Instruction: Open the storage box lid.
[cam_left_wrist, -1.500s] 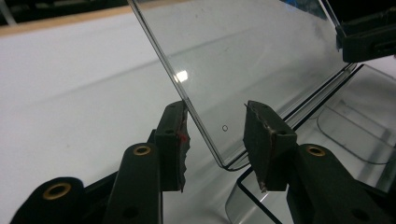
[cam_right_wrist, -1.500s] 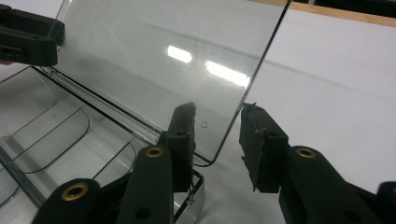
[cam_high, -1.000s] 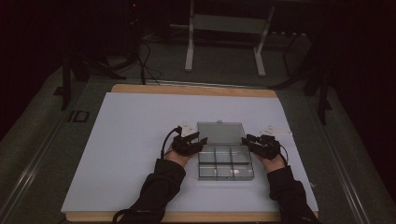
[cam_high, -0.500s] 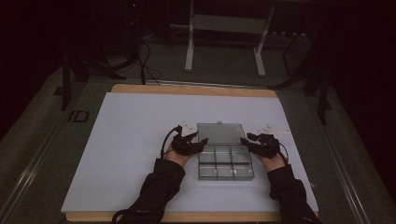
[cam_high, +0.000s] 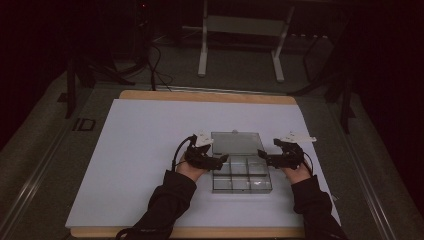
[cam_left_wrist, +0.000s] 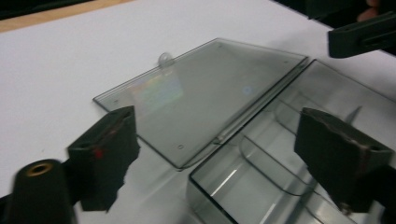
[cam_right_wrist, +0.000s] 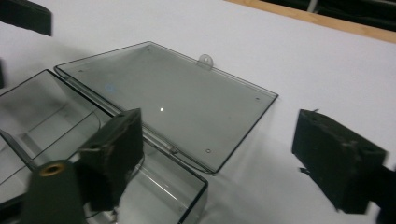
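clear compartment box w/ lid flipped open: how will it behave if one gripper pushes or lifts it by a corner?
The compartment box looks like thin, hard, glossy plastic with empty cells, so it is probably light and would likely slide on the white sheet. Its lid lies flat, joined along one edge, so it may swing or drag if lifted. The smooth walls could slip in the pads.

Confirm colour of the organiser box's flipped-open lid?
Clear, smoke-grey tinted plastic lid, see-through to the white table; the right gripper view shows it best.
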